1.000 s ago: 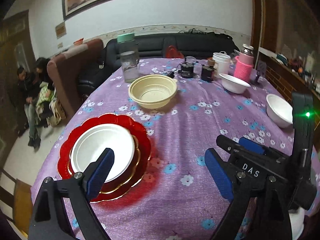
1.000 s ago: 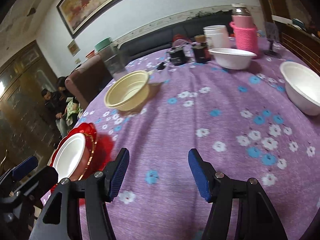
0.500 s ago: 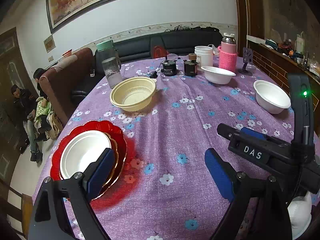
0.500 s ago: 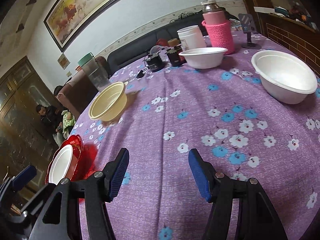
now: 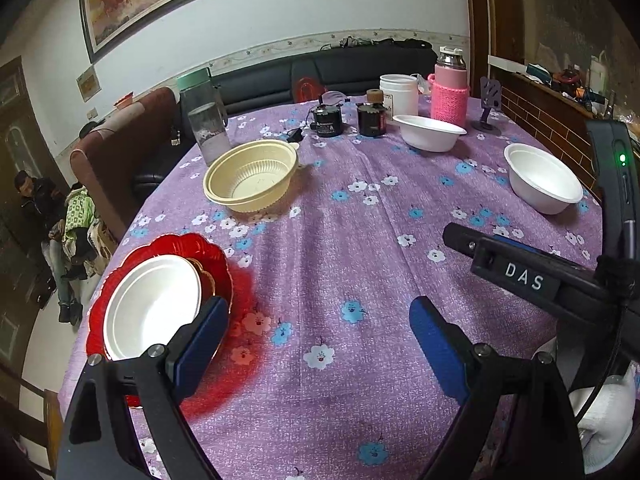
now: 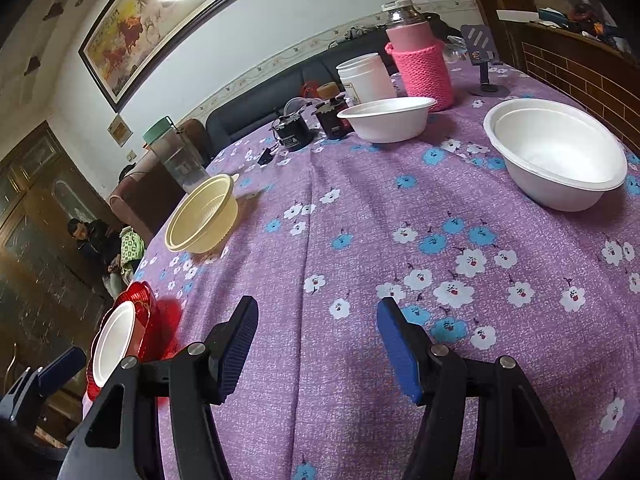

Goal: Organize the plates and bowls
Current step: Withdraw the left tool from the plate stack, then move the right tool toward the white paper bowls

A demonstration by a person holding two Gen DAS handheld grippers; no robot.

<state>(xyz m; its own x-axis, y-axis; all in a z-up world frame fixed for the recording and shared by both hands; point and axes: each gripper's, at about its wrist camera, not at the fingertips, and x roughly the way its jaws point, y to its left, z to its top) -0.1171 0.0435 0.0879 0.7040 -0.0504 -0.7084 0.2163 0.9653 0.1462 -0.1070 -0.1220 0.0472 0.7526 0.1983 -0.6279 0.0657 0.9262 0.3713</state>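
Observation:
A white bowl (image 5: 150, 304) sits in a stack of a gold-rimmed plate and a red plate (image 5: 218, 258) at the table's near left; the bowl also shows in the right wrist view (image 6: 114, 342). A cream plastic bowl (image 5: 252, 176) stands mid-left, also in the right wrist view (image 6: 202, 220). Two white bowls stand at the right: one far (image 5: 430, 132) (image 6: 388, 118), one nearer (image 5: 542, 178) (image 6: 556, 166). My left gripper (image 5: 318, 338) is open and empty above the cloth, right of the red plate. My right gripper (image 6: 318, 340) is open and empty over the table's middle.
At the back stand a clear water bottle with a green lid (image 5: 204, 118), two small dark jars (image 5: 328, 120), a white tub (image 5: 398, 94), a pink-sleeved flask (image 5: 450, 88) and a phone stand (image 5: 490, 108). People sit on a sofa at the left (image 5: 52, 216).
Both grippers have drawn back and risen from the plate stack, with the view swinging right. The right gripper has come closer to the white bowls. Both stay open.

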